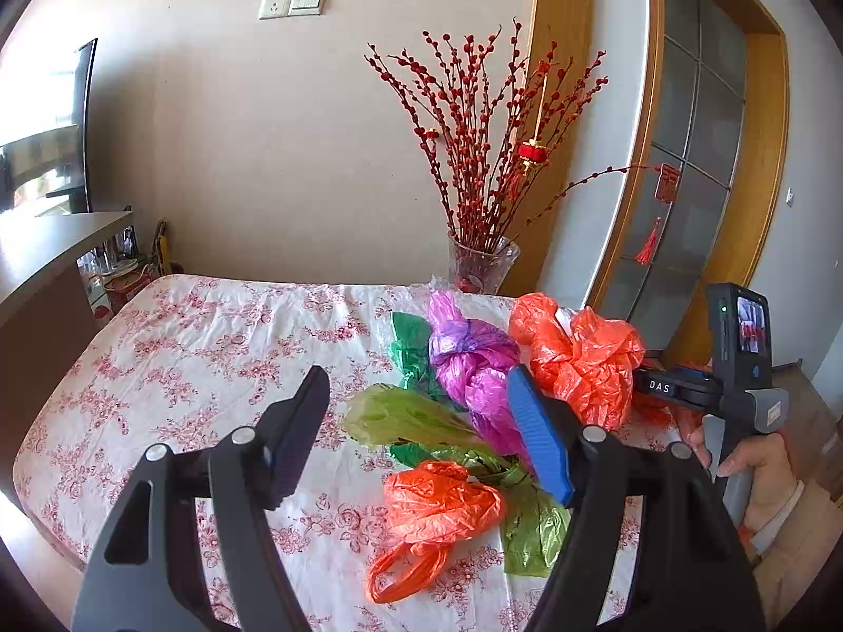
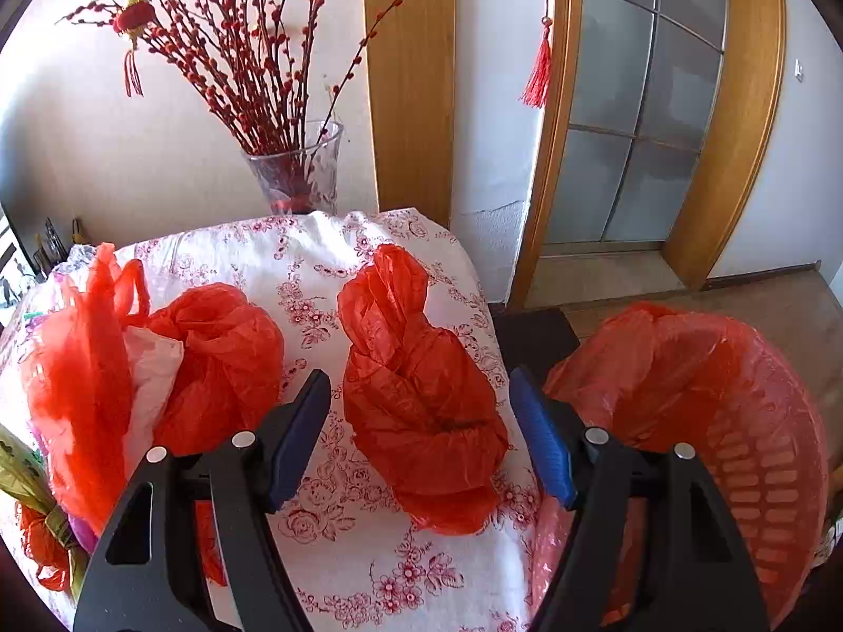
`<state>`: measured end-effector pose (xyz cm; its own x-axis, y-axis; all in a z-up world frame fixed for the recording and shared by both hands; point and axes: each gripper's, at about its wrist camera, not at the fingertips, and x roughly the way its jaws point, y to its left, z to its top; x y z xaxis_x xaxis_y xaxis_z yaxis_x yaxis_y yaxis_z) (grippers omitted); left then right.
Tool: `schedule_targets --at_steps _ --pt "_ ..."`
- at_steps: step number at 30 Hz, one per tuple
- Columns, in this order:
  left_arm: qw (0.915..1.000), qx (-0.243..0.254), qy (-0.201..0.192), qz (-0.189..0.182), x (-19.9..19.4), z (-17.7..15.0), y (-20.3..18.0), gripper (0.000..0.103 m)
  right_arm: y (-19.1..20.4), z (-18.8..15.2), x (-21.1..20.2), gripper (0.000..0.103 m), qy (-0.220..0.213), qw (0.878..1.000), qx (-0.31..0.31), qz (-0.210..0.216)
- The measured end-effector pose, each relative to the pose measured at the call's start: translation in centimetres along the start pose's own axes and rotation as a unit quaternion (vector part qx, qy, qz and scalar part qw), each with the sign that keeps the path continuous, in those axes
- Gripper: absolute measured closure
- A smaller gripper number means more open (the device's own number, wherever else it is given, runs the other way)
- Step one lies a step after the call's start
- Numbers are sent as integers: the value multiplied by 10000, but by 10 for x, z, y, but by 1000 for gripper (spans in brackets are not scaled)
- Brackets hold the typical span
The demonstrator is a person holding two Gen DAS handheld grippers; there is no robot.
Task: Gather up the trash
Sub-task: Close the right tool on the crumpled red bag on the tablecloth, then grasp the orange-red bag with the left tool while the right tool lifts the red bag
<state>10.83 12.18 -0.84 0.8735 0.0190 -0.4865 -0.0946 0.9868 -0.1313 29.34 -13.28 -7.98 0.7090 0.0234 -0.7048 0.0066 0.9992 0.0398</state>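
Knotted plastic bags lie on a floral tablecloth. In the left wrist view my left gripper is open above an olive-green bag, with a small orange bag below, a purple bag and a dark green bag beyond, and a large orange bag at right. In the right wrist view my right gripper is open around a tied orange bag, jaws apart on both sides. A red trash basket lined with an orange bag stands at right, beside the table.
A glass vase of red branches stands at the table's far edge. Another orange bag with white paper lies left of my right gripper. A wooden-framed glass door is behind; a shelf at left.
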Motion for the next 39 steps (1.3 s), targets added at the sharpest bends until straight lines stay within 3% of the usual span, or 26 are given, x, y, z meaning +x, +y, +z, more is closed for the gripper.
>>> schedule_targets --at_steps 4,7,10,21,31,34,38,39 --pt "10000 -43 64 -45 5 0 2 34 1 -2 17 34 262 9996 -38 7" --pt "9999 -37 106 -107 10 -1 0 34 -1 -6 23 50 323 9995 -25 -7" --pt "9997 -23 159 -210 15 -1 -6 34 -7 -9 20 55 282 9996 81 58" --pt "9950 451 395 -801 41 9 -79 32 -26 -33 -49 59 -197 9993 188 251" --pt "9909 1064 761 -327 96 6 -148 34 -71 -67 -95 59 -276 9966 689 355" --pt "9892 1147 896 -149 110 3 -154 46 -79 -72 -100 59 -253 9962 753 363" --pt "9872 1020 1176 -345 121 -1 -148 89 -83 -76 -106 59 -277 9958 773 406" --pt "9875 968 1174 -410 120 0 -145 92 -83 -76 -106 59 -282 9958 766 420"
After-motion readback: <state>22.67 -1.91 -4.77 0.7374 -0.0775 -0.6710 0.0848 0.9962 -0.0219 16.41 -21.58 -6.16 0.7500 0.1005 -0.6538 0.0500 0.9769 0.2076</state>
